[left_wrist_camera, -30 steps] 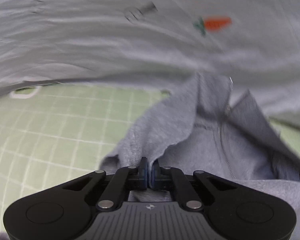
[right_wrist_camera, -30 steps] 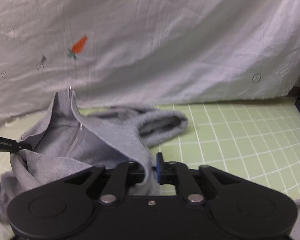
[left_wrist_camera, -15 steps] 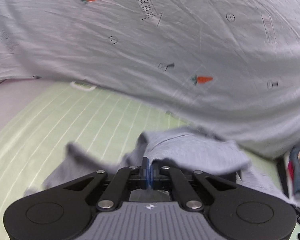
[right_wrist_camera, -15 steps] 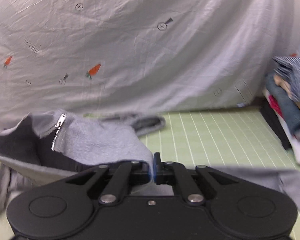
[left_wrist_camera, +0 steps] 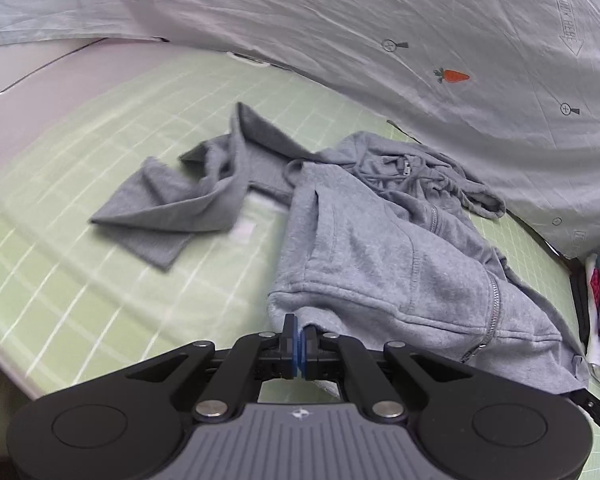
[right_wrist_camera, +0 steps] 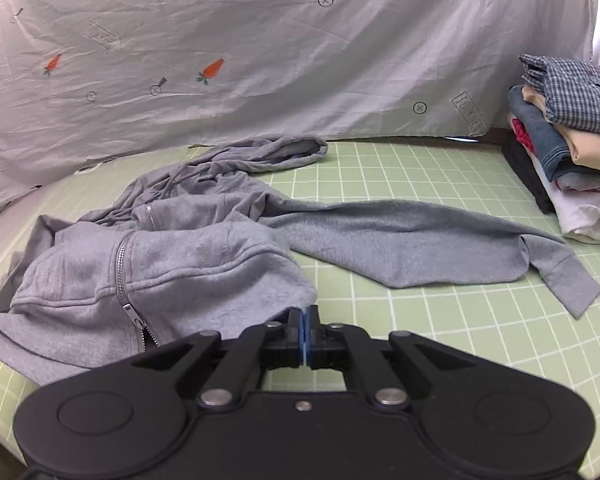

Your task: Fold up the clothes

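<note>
A grey zip hoodie (right_wrist_camera: 204, 256) is spread front up on a green gridded mat (right_wrist_camera: 440, 320), sleeves thrown out to both sides. Its bottom hem is pinched at one corner by the clenched left gripper (left_wrist_camera: 299, 340) and at the other by the clenched right gripper (right_wrist_camera: 303, 334). Folded clothes (right_wrist_camera: 572, 144) are stacked at the mat's edge.

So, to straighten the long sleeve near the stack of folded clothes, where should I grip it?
Grip the sleeve at its cuff, coming from the near right. The cuff is a flat, bent-back free end on bare mat, away from the clothes stack.
</note>
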Demonstrator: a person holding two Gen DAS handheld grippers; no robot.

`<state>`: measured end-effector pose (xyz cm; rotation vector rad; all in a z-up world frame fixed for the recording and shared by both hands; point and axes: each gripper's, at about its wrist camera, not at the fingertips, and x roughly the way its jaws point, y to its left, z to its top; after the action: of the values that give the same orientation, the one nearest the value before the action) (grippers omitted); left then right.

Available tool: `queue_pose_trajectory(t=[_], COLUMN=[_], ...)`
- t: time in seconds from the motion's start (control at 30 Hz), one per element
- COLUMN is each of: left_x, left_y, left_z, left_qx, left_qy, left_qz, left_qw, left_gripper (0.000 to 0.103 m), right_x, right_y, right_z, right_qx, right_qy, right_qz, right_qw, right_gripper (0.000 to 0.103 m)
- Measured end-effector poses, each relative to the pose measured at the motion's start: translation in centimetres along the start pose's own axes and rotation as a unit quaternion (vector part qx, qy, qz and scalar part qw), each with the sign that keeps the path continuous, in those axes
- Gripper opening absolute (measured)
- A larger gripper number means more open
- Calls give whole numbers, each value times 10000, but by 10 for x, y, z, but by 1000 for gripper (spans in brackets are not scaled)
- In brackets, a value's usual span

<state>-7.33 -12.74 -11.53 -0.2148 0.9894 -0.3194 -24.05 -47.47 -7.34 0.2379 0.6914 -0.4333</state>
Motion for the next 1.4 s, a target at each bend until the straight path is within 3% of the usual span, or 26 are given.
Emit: queue_pose_trajectory(t=[0.1,0.23,0.3,0.43,0.6,0.83,1.07,1.17,1.3,1.4], left_x=[-6,10,10,3,10,43,58,59,59,60], left_y=[12,26,23,8,-7,-3,4,5,8,12], left_z=[-11,-26,-29,-26,-23,-30,-30,-29,-27,-24], left_qx=[-75,-334,-249,198,570,716,891,1037,1114,1023], left_qy=[64,497,558,356,446,908,1108,1135,1186,1241], left_qz=[168,393,415,259,100,276,174,88,-42,-160], left_qw=[9998,9974,9973,9988,9973,9929,9897,9881,9867,9869], left_gripper=[1,2,3,8,16,29,35,36,36,36], right_x=[-6,16,20,8,7,43,71,79,77,68], right_y=[3,-2,-2,4,17,47,90,102,103,87], right_z=[-8,-27,-27,-18,-11,-24,-37,-42,-41,-33], right_qx=[-130,62,80,-113,-321,-575,-1075,-1285,-1330,-723], right_qy=[119,906,1013,648,475,1017,1064,1089,1014,1141], right_qz=[119,357,399,513,783,1183,1296,1145,1121,1301], right_qw=[9998,9952,9940,9965,9953,9861,9800,9790,9795,9823], right_gripper=[1,2,5,24,25,25,40,36,5,4])
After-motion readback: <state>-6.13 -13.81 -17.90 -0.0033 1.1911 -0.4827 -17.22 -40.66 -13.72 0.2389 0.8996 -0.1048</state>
